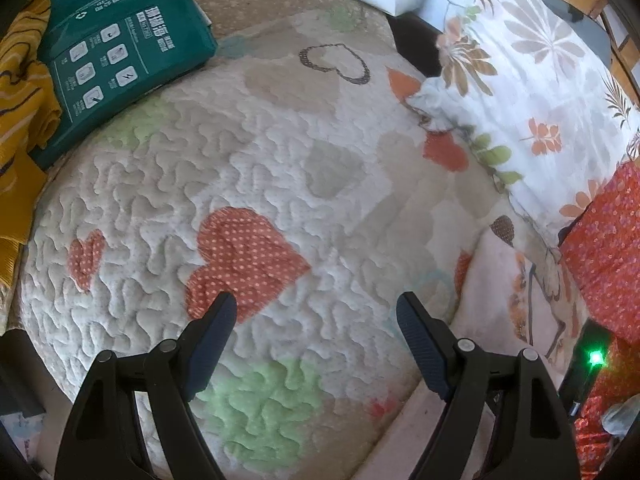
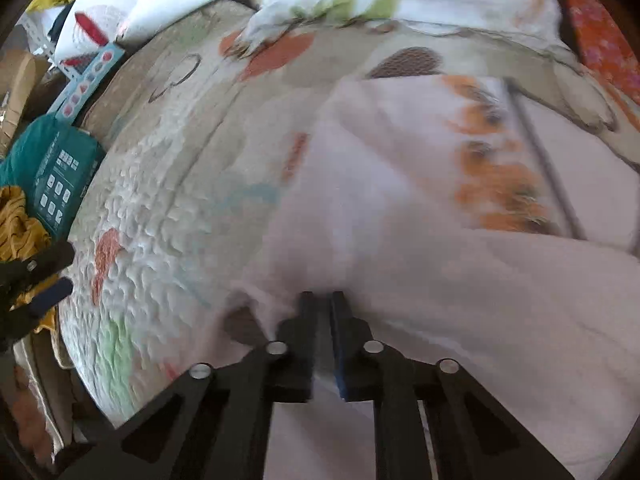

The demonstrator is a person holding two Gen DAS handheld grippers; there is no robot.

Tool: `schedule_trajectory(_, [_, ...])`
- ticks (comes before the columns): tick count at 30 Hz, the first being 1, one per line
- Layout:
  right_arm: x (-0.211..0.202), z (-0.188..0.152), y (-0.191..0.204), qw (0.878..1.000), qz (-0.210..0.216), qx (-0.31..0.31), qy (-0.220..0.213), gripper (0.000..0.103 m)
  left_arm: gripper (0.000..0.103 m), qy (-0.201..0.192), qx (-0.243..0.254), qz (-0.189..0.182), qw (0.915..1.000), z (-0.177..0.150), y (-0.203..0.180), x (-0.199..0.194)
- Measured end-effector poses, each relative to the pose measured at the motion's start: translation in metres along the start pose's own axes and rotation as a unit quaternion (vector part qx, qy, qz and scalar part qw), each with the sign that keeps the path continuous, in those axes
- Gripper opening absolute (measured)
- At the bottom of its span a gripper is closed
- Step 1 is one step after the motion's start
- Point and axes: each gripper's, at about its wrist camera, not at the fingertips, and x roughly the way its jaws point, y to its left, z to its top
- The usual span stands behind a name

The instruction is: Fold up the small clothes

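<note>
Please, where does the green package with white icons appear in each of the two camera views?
Left wrist view: green package lies at upper left, on the edge of the quilt.
Right wrist view: it sits at middle left.
Shared landmark: the yellow cloth beside it.

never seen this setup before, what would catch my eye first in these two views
The quilted heart-print bedspread fills the left wrist view, with the open left gripper hovering over a big red polka-dot heart. In the blurred right wrist view, the right gripper is pinched shut on a pale pink garment with an orange print. A teal package sits at the quilt's far left edge.
</note>
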Motion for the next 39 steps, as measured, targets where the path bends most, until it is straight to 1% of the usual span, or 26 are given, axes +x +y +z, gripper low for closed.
schedule_trajectory(1, [0.003,0.004,0.010,1.000,0.002,-0.010,-0.001,0.006,0.081,0.000,-0.003,0.001,1.0000,0.001,0.003,0.000])
schedule_trajectory(3, [0.006,0.009,0.023,0.999,0.052,-0.010,0.008,0.005,0.081,0.001,-0.007,0.003,1.0000,0.002,0.006,0.001])
schedule_trajectory(4, [0.007,0.009,0.029,0.998,0.061,-0.016,0.013,0.005,0.081,0.002,-0.009,0.002,1.0000,0.002,0.007,0.001])
schedule_trajectory(5, [0.007,0.009,0.036,0.998,0.054,-0.028,0.012,0.005,0.081,0.004,-0.011,0.000,0.9999,0.001,0.008,0.001])
schedule_trajectory(7, [-0.003,0.003,0.039,0.999,0.039,-0.036,-0.007,0.006,0.081,0.004,-0.007,-0.001,1.0000,-0.001,0.006,0.001])
schedule_trajectory(9, [-0.019,-0.006,0.032,0.999,0.041,-0.026,-0.024,0.007,0.081,0.003,0.003,-0.002,1.0000,-0.003,0.001,0.001])
schedule_trajectory(11, [-0.041,-0.018,0.017,0.998,0.044,-0.017,-0.036,0.009,0.081,0.008,0.006,-0.007,0.9999,-0.004,-0.002,0.002])
schedule_trajectory(12, [-0.057,-0.026,0.003,0.998,0.035,-0.014,-0.045,0.010,0.081,0.012,0.007,-0.010,0.9999,-0.005,-0.003,0.003])
schedule_trajectory(13, [-0.071,-0.032,-0.011,0.998,0.024,-0.012,-0.053,0.015,0.081,0.015,0.007,-0.012,0.9998,-0.006,-0.004,0.004])
schedule_trajectory(14, [-0.089,-0.041,-0.032,0.998,0.005,-0.006,-0.064,0.025,0.081,0.017,0.007,-0.013,0.9997,-0.007,-0.005,0.006])
schedule_trajectory(16, [-0.120,-0.054,-0.075,0.995,-0.043,0.015,-0.084,0.036,0.081,0.023,0.009,-0.015,0.9996,-0.010,-0.008,0.007])
schedule_trajectory(17, [-0.135,-0.062,-0.102,0.993,-0.075,0.032,-0.089,0.036,0.081,0.025,0.010,-0.017,0.9995,-0.011,-0.010,0.008])
schedule_trajectory(18, [-0.146,-0.067,-0.126,0.990,-0.094,0.051,-0.090,0.036,0.081,0.028,0.010,-0.019,0.9994,-0.012,-0.012,0.009])
schedule_trajectory(20, [-0.162,-0.079,-0.181,0.983,-0.124,0.110,-0.084,0.036,0.081,0.031,0.013,-0.018,0.9993,-0.015,-0.016,0.011])
schedule_trajectory(22, [-0.167,-0.089,-0.221,0.978,-0.133,0.142,-0.074,0.036,0.081,0.035,0.018,-0.017,0.9991,-0.018,-0.021,0.014])
schedule_trajectory(23, [-0.165,-0.092,-0.240,0.979,-0.123,0.152,-0.061,0.036,0.081,0.037,0.020,-0.017,0.9989,-0.020,-0.023,0.015])
schedule_trajectory(25, [-0.157,-0.096,-0.256,0.979,-0.108,0.164,-0.047,0.036,0.081,0.041,0.026,-0.016,0.9987,-0.023,-0.029,0.018])
schedule_trajectory(29, [-0.148,-0.096,-0.263,0.982,-0.087,0.159,-0.052,0.036,0.081,0.054,0.031,-0.018,0.9979,-0.026,-0.036,0.025])
schedule_trajectory(31, [-0.146,-0.093,-0.256,0.984,-0.077,0.149,-0.055,0.036,0.081,0.056,0.035,-0.016,0.9977,-0.027,-0.037,0.027])
schedule_trajectory(33, [-0.138,-0.091,-0.247,0.988,-0.082,0.127,-0.045,0.036,0.081,0.058,0.034,-0.017,0.9976,-0.026,-0.037,0.029])
schedule_trajectory(34, [-0.133,-0.092,-0.239,0.989,-0.094,0.109,-0.028,0.026,0.081,0.060,0.033,-0.018,0.9975,-0.026,-0.037,0.029])
schedule_trajectory(35, [-0.128,-0.092,-0.233,0.990,-0.107,0.091,-0.017,0.006,0.081,0.061,0.031,-0.020,0.9974,-0.026,-0.036,0.030])
schedule_trajectory(37, [-0.124,-0.093,-0.219,0.988,-0.141,0.055,-0.002,0.005,0.081,0.061,0.031,-0.018,0.9975,-0.025,-0.036,0.030])
schedule_trajectory(39, [-0.131,-0.087,-0.210,0.986,-0.165,0.037,-0.016,0.005,0.081,0.059,0.031,-0.017,0.9976,-0.025,-0.036,0.030])
